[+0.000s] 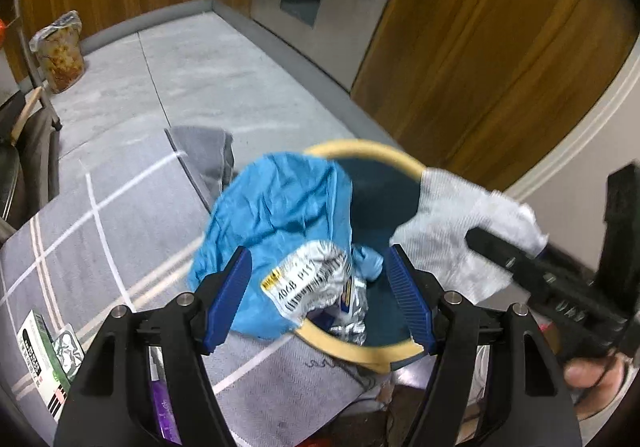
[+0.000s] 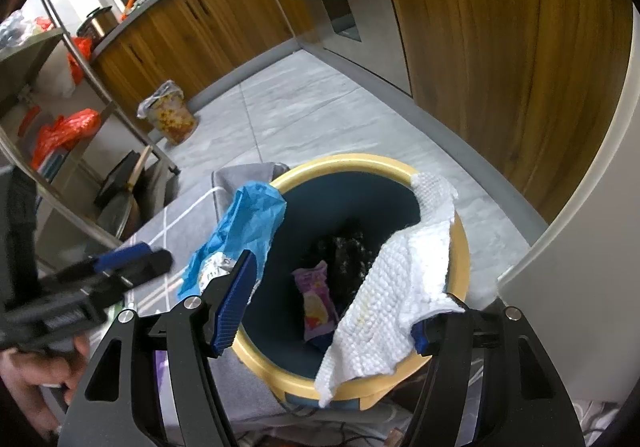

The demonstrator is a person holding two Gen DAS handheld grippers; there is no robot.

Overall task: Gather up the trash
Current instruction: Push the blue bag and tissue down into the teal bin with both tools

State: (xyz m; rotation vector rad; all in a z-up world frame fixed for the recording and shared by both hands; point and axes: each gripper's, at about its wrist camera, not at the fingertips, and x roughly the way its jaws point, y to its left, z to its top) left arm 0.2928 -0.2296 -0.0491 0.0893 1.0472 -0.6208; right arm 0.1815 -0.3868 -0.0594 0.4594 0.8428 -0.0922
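Two tongs: both held over a round bin, each by a person's hand.
Far left, floor: a green-and-white box (image 1: 38, 351) lies on a grey checked rug (image 1: 120, 215); further back a lined bucket (image 2: 170, 113) stands on the grey tiles by the wooden cabinets (image 2: 192, 27).
Left shelf: a metal rack (image 2: 80, 59) with orange bags (image 2: 64, 131).
Left tongs (image 1: 318, 297): blue pads spread apart, pressing on nothing; a crumpled silver wrapper (image 1: 320, 287) lies between them without clear contact.
Blue wrapper (image 1: 276, 215): crumpled, draped over the left rim of the bin, silver inner side showing near the pads.
Bin (image 2: 360, 163): yellow rim, dark blue inside, standing at the edge of the rug beside the cabinets.
Inside the bin: a pink-purple packet (image 2: 318, 301) on the bottom, something dark (image 2: 348, 251) behind it.
White paper towel (image 2: 392, 291): hangs over the right rim, partly inside.
Right tongs (image 2: 332, 309): pads spread; the left pad is free, the right pad is half hidden under the towel's edge, so contact there cannot be told.
Far right: a white wall (image 2: 580, 247) with a grey skirting.
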